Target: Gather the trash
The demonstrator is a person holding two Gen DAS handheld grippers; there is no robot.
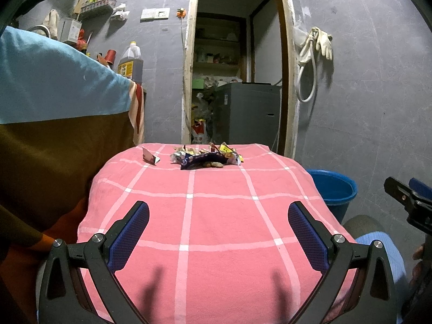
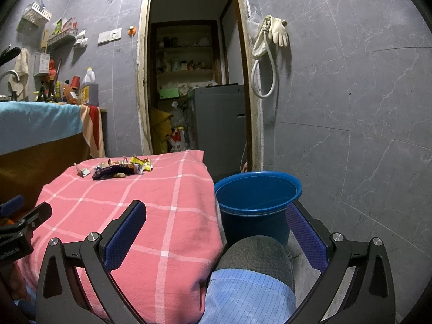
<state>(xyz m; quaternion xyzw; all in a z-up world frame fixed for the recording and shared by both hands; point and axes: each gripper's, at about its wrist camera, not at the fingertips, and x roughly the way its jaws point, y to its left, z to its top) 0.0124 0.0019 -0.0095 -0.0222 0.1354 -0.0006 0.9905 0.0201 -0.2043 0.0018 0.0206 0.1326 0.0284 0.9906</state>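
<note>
A heap of crumpled snack wrappers lies at the far edge of the pink checked table, with a small folded wrapper to its left. The right wrist view shows the same heap and small wrapper. A blue bucket stands on the floor right of the table; its rim shows in the left wrist view. My left gripper is open over the near half of the table, empty. My right gripper is open and empty above the table's right corner and a person's knee.
A counter draped in blue and brown cloth stands to the left, with bottles behind it. A doorway behind the table opens onto shelves and a grey appliance. Gloves and a hose hang on the wall at right.
</note>
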